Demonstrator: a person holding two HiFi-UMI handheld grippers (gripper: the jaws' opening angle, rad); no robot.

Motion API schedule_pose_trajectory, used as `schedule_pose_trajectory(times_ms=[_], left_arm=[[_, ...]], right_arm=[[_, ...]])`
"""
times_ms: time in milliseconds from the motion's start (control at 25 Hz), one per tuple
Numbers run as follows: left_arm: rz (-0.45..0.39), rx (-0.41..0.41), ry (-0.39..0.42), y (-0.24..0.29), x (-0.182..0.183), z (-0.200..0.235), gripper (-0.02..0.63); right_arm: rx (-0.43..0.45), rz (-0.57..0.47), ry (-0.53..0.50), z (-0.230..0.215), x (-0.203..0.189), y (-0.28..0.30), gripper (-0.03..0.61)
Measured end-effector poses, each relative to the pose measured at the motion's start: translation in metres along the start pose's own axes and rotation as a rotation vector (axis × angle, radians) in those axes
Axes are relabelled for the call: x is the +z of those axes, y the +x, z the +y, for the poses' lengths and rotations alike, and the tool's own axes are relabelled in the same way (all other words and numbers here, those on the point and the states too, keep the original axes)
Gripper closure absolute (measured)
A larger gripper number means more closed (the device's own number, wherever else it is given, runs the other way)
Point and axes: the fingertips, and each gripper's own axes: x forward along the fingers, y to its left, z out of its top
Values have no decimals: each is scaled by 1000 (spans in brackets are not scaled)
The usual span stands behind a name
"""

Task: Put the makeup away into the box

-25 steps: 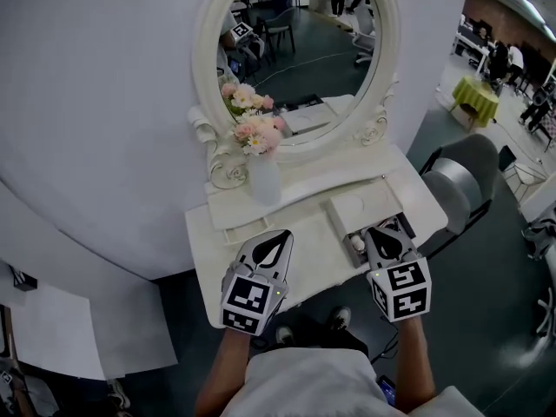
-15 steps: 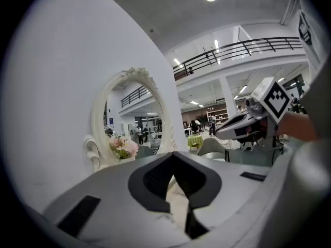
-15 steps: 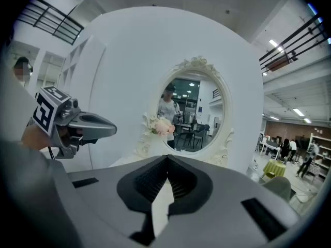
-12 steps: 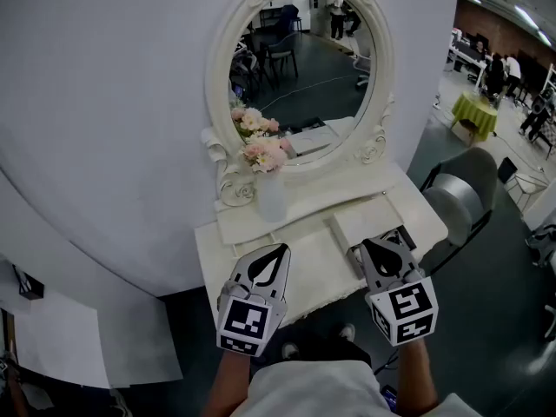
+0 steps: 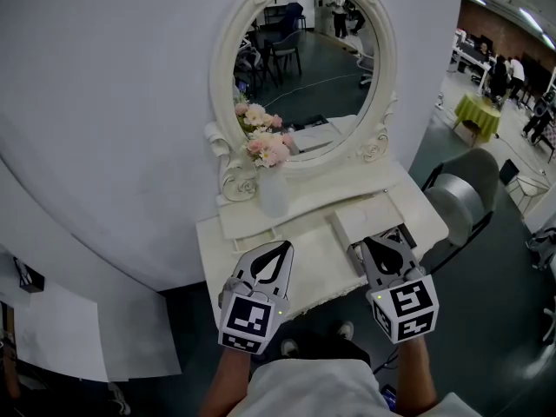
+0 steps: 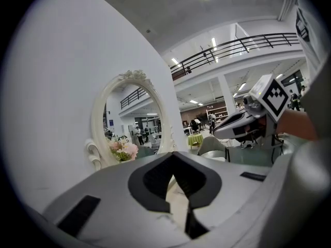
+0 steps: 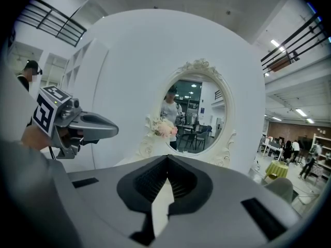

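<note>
Hovering over white vanity surface (image 5: 320, 254) with left grey tongs (image 5: 281, 247) and right grey tongs (image 5: 376, 241) pinched shut, empty, below flat white box (image 5: 369, 215) centre right; makeup indiscernible; fits before gathering or after.

A flat white rectangular box (image 5: 369, 215) lies level just ahead of the tips of the right gripper (image 5: 388, 244), and ahead and to the right of the left gripper (image 5: 276, 252). A small makeup item (image 5: 354, 253), too small to identify, sits close against the right gripper's left side.
</note>
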Motion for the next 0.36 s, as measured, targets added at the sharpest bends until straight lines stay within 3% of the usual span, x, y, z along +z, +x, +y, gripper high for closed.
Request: schedule_pose_trajectory(times_ms=[360], left_arm=[[16, -5, -8, 6, -5, -3, 618]], right_arm=[[3, 7, 22, -6, -6, 3, 577]])
